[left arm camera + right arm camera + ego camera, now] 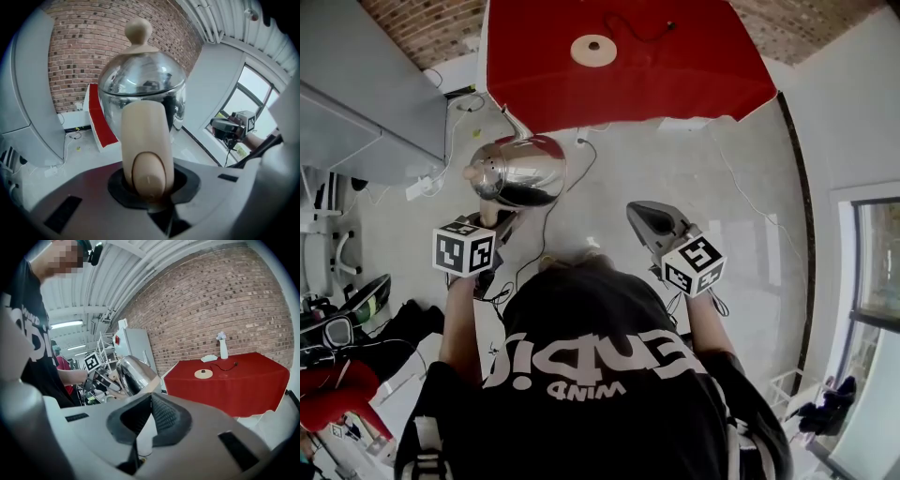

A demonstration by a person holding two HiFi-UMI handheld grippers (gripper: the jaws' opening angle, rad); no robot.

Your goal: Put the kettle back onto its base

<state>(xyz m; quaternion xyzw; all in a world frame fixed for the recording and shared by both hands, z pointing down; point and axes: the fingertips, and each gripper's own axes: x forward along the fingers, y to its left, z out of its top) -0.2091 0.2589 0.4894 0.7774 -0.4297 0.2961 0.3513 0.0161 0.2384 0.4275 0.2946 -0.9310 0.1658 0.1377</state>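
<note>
In the head view the chrome kettle [520,171] hangs over the pale floor, short of the red table [675,75]. My left gripper [500,217] is shut on its beige handle [143,136]. The left gripper view is filled by the shiny body [143,89] and its wooden lid knob [138,30]. The round beige base [593,50] lies on the red cloth with a black cord; in the right gripper view the base [203,374] is far ahead. My right gripper [652,220] is held out to the right of the kettle [133,373], its pads together on nothing.
A grey cabinet [356,112] stands at the left with cables [534,253] trailing over the floor. A white vase [223,348] and a small white object sit at the table's back by the brick wall. A window [877,262] is at the right.
</note>
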